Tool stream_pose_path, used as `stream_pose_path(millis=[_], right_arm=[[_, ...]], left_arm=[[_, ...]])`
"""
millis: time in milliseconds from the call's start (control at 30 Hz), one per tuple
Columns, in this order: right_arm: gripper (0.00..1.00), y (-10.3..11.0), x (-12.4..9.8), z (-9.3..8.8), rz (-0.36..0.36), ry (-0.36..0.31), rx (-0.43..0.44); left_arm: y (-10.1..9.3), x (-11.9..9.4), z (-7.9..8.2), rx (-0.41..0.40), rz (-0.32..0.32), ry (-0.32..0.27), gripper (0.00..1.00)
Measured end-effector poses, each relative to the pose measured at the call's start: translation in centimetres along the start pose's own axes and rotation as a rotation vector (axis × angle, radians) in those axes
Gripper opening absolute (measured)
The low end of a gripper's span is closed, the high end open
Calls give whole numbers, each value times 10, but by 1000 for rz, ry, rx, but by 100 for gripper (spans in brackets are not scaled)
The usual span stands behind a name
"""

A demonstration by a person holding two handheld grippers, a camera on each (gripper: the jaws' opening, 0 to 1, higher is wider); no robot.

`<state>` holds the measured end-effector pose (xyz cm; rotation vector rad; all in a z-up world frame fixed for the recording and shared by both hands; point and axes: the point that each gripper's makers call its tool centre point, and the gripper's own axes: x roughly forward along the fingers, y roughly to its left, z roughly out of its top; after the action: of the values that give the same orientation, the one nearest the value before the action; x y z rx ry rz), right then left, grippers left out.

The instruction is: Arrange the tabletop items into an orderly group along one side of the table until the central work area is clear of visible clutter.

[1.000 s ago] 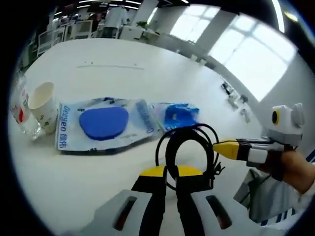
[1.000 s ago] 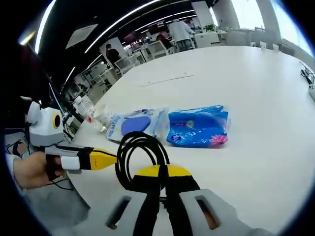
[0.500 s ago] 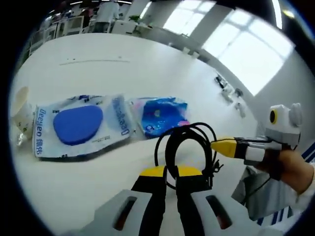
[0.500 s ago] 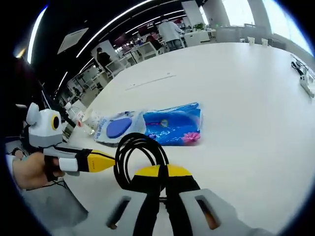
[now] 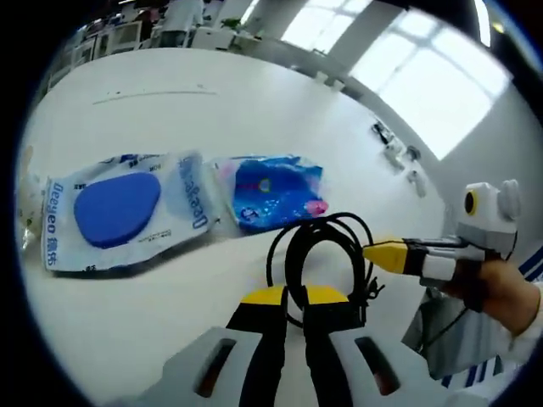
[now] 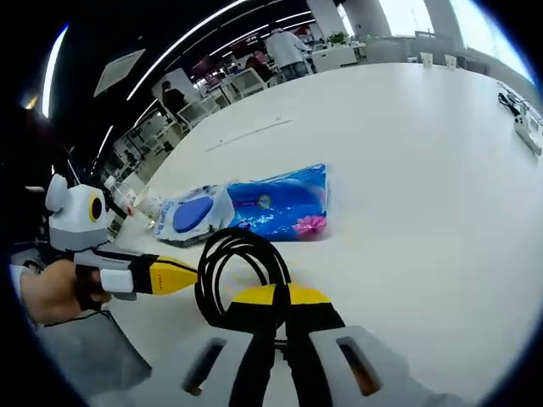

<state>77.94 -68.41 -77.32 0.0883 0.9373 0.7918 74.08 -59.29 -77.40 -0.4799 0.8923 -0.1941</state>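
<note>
The left claw [image 5: 290, 298] is closed on a coiled black cable [image 5: 327, 254], its yellow-tipped jaws pinching the near side of the loops so the coil stands up in front of the camera in the left gripper view. The right claw [image 6: 276, 298] is likewise closed on the same black cable [image 6: 237, 271], gripping the bundle at its lower edge in the right gripper view. Each claw shows in the other's view: the right one reaches in at the right of the left gripper view, its yellow tip [image 5: 386, 254] just beside the coil, held by a hand [image 5: 501, 292] with a striped sleeve below it; the left one comes in from the left of the right gripper view, its yellow tip [image 6: 170, 275] touching or nearly touching the loops, held by a hand [image 6: 51, 292].

Beyond the cable, on the white desk [image 5: 212, 102], lies a clear wet-wipe pack with a blue oval lid [image 5: 114, 212], and just beside it a bright blue packet with a pink flower [image 5: 276, 188]; their edges meet or overlap. In the right gripper view the same pair, the wipe pack [image 6: 191, 214] and the blue packet [image 6: 280, 203], lie side by side past the coil. A clear plastic bottle [image 6: 127, 197] stands near the desk's far left edge. Small things lie at the desk's far right rim, too small to tell. People stand among desks in the background.
</note>
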Motion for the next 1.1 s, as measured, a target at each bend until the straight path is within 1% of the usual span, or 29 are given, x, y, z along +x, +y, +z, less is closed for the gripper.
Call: stream_pose_path(millis=[367,567,667,1100], right_arm=[[0,-6,10,-7,16,32,1],[0,-8,13,-14,22,52,5],[0,-11,15,-18,21,59,9],[0,-15,22,-19,37,72,28]], left_arm=[[6,7,-6,-30,20,13,2],[8,12,-11,-42,30,25,2],[10,14,-11,-62,32,23,2],[8,17,-18,-95,42,25,2]])
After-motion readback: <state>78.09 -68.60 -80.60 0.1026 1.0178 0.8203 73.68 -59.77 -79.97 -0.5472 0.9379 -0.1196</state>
